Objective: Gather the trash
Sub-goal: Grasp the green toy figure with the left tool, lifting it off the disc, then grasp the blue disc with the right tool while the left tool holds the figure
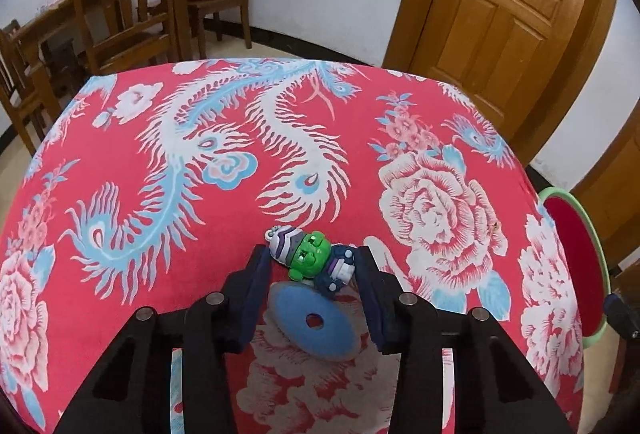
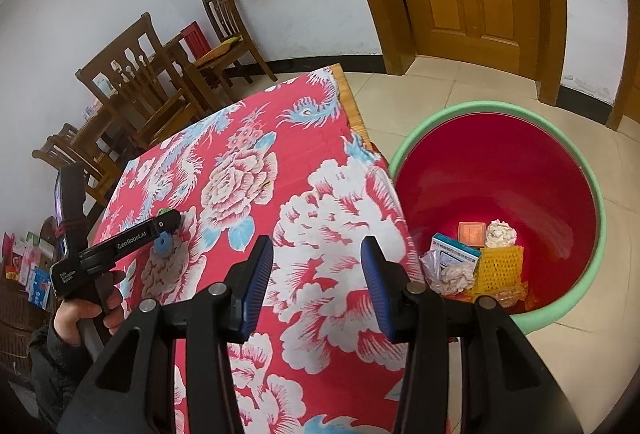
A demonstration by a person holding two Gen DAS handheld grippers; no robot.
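A small toy figure (image 1: 310, 258) with a green head, striped purple hat and blue body lies on the red flowered tablecloth (image 1: 200, 138), attached to a blue disc base (image 1: 316, 322). My left gripper (image 1: 312, 260) is open, its fingers on either side of the figure, close to it. In the right wrist view the left gripper (image 2: 170, 224) shows over the blue disc (image 2: 163, 246). My right gripper (image 2: 316, 254) is open and empty above the table's right edge, beside the red bin (image 2: 500, 170).
The red bin with a green rim (image 2: 600, 202) stands on the tiled floor right of the table and holds several pieces of trash (image 2: 472, 258). It shows in the left wrist view (image 1: 576, 234). Wooden chairs (image 1: 120, 2) and a wooden door (image 1: 500, 14) stand behind.
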